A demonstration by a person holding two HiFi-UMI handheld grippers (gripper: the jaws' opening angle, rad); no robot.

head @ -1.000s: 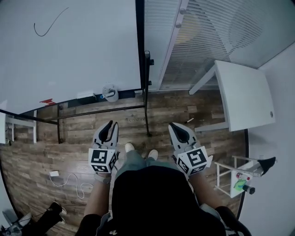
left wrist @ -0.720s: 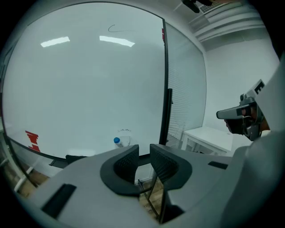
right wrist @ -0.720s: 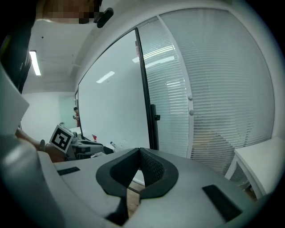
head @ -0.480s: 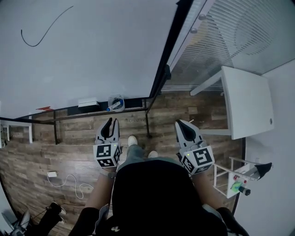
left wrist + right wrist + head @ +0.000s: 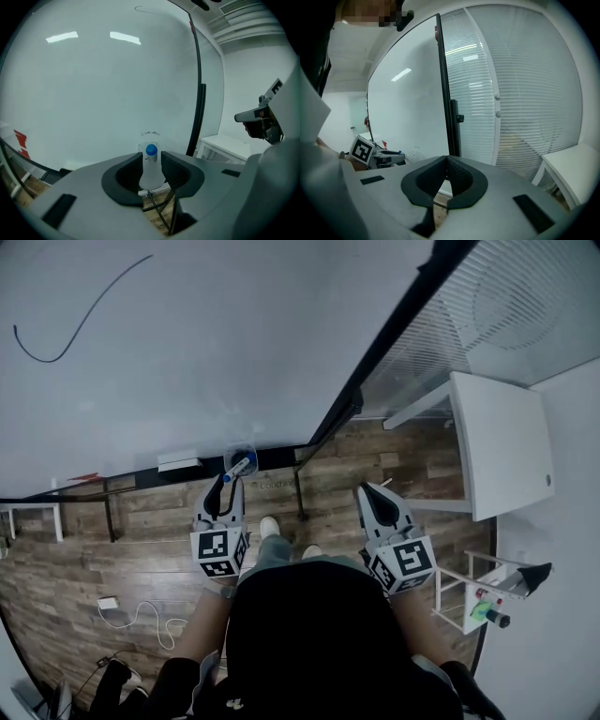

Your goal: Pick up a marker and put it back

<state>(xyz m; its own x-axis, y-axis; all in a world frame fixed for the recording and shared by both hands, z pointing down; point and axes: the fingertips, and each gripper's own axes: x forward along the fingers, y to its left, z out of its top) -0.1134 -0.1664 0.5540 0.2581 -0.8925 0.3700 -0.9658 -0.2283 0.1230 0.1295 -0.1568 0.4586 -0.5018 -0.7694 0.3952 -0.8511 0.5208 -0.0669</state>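
office or meeting room: whiteboard, window blinds, white table

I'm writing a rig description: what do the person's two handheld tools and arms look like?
The left tool and right tool match: light grey wedge-shaped bodies tapering to black ribbed pads. Behind each sits a white cube with black square markers. No cables show on them. The person wears a black top, and no sleeves cover the forearms.
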